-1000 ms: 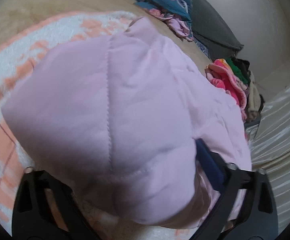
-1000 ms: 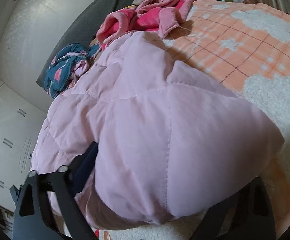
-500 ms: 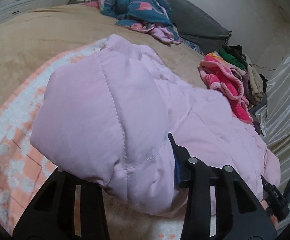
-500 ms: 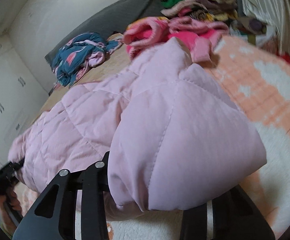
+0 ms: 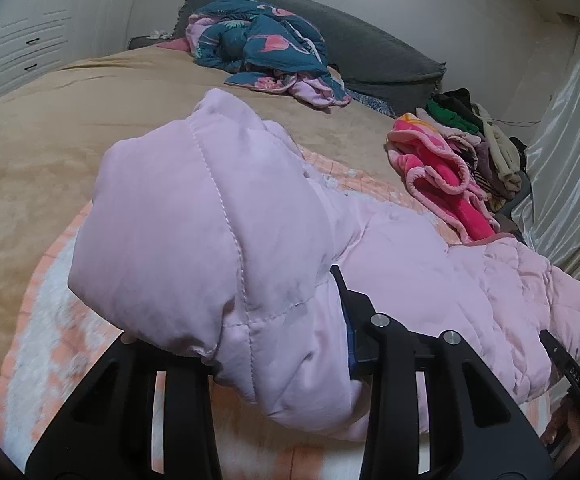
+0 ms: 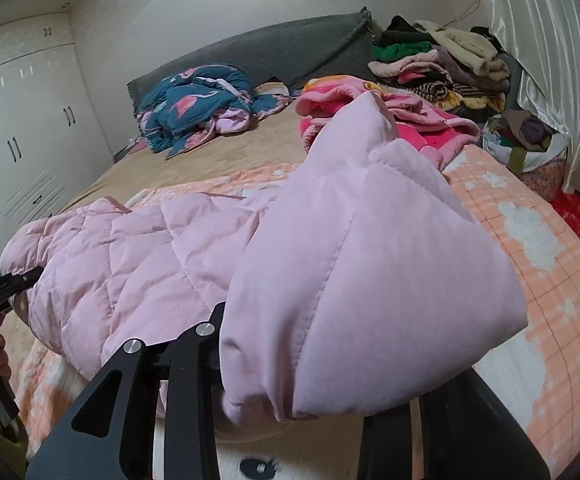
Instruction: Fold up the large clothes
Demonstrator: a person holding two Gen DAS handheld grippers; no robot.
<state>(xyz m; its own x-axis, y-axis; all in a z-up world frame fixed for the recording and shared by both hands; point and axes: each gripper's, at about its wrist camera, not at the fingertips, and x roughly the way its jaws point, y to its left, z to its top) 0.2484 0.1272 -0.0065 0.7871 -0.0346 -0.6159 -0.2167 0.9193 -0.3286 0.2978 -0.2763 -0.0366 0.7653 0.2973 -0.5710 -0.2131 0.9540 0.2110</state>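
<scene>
On the bed [image 5: 50, 152], seen from the left wrist, the pink jacket [image 5: 429, 272] lies across an orange-and-white blanket [image 5: 46, 320], and the left gripper [image 5: 286, 364] is clamped on one bunched end of it, lifting that puffy quilted fold so it bulges up over the two black fingers [image 5: 385, 344]. Beyond the jacket, toward the head of the bed, a blue patterned garment [image 5: 258, 48] sits crumpled against a long grey pillow [image 5: 381, 60]. To the far right of the jacket a bright pink fleece [image 5: 437, 176] lies next to a stack of clothes [image 5: 485, 136], with a pale curtain [image 5: 569, 152] behind them. Just past the jacket's far end, the right gripper [image 5: 569, 372] shows as a dark edge at the frame's lower right, too cut off there to read. From the right wrist, the right gripper [image 6: 301, 372] is closed on the jacket's [image 6: 138, 264] other end, the gathered cloth swelling over its fingers [image 6: 194, 348] and hiding the tips. The rest of the jacket stretches away to the left over the blanket [image 6: 529, 240], and at its far end the left gripper [image 6: 6, 284] appears as a dark shape at the frame edge. Behind the jacket lie the blue garment [image 6: 194, 104] and the grey pillow [image 6: 274, 52]; to the right behind it are the pink fleece [image 6: 421, 120], the clothes stack [image 6: 441, 64] and the curtain [image 6: 549, 60]. White wardrobe doors [image 6: 22, 128] stand far to the jacket's left.
</scene>
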